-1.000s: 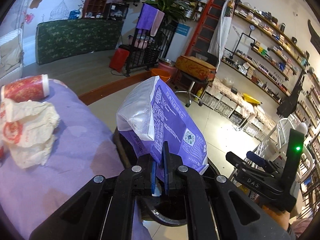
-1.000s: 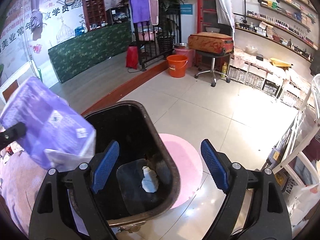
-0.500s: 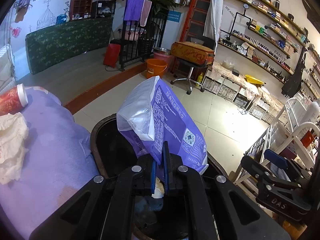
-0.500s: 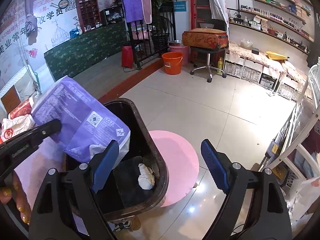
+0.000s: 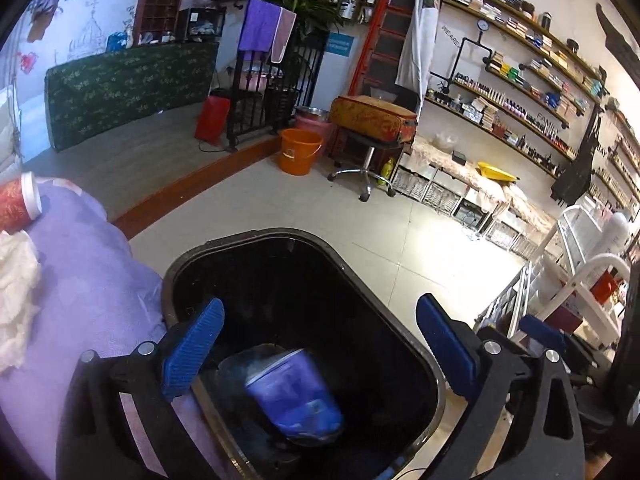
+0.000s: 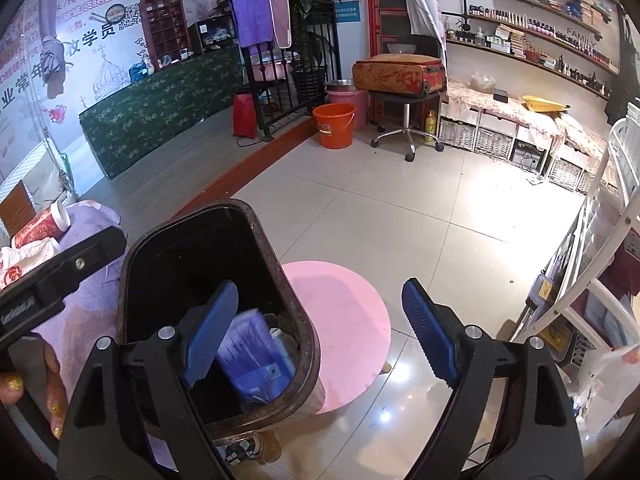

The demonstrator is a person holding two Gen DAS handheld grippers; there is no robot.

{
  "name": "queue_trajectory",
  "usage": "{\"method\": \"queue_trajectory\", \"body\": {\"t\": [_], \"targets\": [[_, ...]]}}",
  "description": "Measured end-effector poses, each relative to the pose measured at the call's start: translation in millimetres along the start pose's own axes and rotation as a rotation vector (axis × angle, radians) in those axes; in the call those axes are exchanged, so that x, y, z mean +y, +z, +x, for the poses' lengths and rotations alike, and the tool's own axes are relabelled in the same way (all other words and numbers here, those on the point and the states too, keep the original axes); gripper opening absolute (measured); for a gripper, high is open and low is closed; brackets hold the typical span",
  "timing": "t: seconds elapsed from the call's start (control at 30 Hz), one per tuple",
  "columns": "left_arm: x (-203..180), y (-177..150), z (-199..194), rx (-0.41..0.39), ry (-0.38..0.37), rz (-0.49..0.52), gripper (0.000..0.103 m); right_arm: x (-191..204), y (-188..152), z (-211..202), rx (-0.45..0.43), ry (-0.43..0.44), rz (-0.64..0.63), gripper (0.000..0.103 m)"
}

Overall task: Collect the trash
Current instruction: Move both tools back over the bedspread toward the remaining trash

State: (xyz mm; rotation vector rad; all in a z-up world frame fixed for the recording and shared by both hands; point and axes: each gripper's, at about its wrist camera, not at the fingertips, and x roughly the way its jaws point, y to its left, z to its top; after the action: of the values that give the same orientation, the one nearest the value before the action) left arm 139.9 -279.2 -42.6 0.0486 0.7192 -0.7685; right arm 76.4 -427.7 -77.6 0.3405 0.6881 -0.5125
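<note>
A black trash bin [image 5: 256,240] [image 6: 172,236] stands beside a table with a purple cloth [image 5: 80,264]. A purple plastic bag [image 5: 296,396] [image 6: 252,356] lies blurred inside the bin. My left gripper [image 5: 320,340] is open and empty right above the bin. My right gripper [image 6: 316,328] is open and empty over the bin's right rim. A red paper cup [image 5: 16,204] [image 6: 40,228] and a crumpled white wrapper [image 5: 16,280] [image 6: 20,260] lie on the cloth at the left.
A round pink stool [image 6: 340,328] stands right of the bin. On the tiled floor farther off are an orange bucket [image 5: 298,156], a swivel stool with a suitcase [image 5: 372,120], and a white rack [image 6: 600,272] at the right.
My left gripper has opened and let go of the purple bag, which has dropped into the bin. The right gripper has stayed open.
</note>
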Motion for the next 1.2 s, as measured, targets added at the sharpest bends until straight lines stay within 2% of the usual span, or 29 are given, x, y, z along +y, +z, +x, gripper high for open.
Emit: {"method": "queue_trajectory", "body": {"t": [0.17, 0.37, 0.57, 0.93, 1.2], "targets": [[4.7, -2.6, -17.4, -0.013, 0.015, -0.01, 0.097, 7.4, -0.3, 0.9, 0.004, 0.012, -0.012, 0.085], [17.7, -8.0, -38.7, -0.007, 0.086, -0.011, 0.097, 22.9, -3.5, 0.2, 0.007, 0.039, -0.034, 0.086], [38.8, -16.0, -69.7, -0.03, 0.108, -0.062, 0.097, 45.6, -8.2, -4.8, 0.01, 0.082, -0.071, 0.086], [67.9, -41.3, -113.3, -0.079, 0.22, -0.061, 0.097, 104.9, -21.2, -17.9, 0.003, 0.225, -0.187, 0.087], [95.5, -57.4, -143.1, -0.114, 0.311, -0.113, 0.097, 154.0, -32.7, -25.4, 0.01, 0.333, -0.287, 0.087]]}}
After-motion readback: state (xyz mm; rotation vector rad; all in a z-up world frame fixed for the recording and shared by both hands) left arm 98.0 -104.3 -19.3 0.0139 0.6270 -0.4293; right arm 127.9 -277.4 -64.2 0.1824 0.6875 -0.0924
